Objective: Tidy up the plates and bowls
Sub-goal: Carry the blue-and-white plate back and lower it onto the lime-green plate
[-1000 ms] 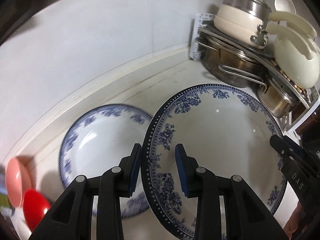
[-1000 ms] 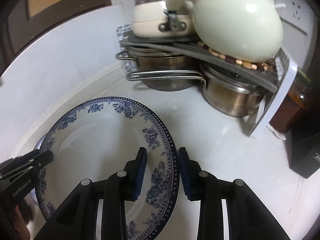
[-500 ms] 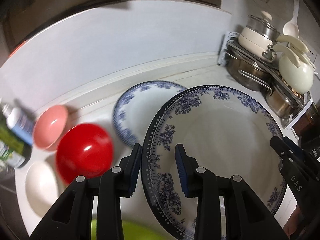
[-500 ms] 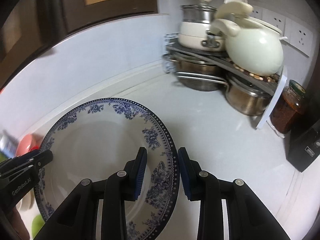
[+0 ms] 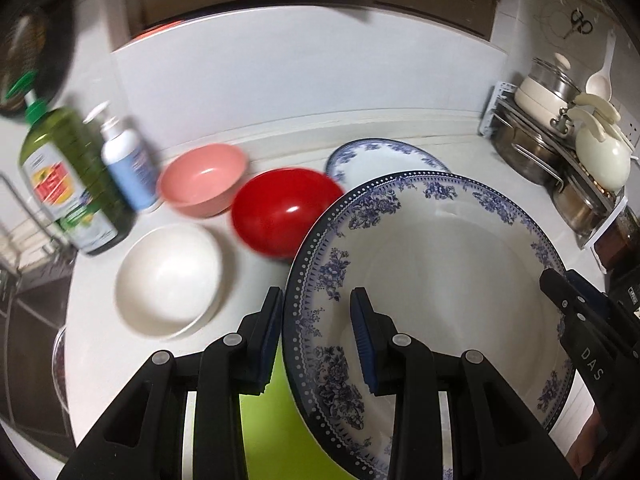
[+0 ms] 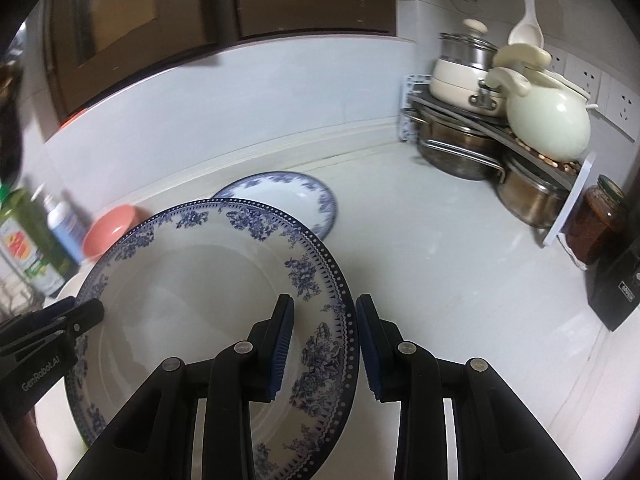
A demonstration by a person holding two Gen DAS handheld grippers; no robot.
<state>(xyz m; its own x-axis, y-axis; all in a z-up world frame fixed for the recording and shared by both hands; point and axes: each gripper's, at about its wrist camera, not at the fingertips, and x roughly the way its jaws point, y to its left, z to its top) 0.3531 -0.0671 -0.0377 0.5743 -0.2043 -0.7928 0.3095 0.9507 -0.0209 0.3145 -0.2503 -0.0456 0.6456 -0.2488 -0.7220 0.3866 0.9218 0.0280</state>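
While both grippers, left (image 5: 316, 336) and right (image 6: 324, 340), clamp opposite rims of the big plate (image 5: 440, 280) and hold it above the counter (image 6: 440, 260), little looks sorted: a second plate (image 5: 384, 156) lies alone by the wall, and the pink (image 5: 202, 184), red (image 5: 280, 208) and white (image 5: 168, 276) bowls sit unstacked.

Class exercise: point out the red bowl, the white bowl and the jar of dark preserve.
red bowl (image 5: 286, 210): left wrist view, its glossy side.
white bowl (image 5: 170, 278): left wrist view, its inside.
jar (image 6: 598, 226): right wrist view, its glass body.
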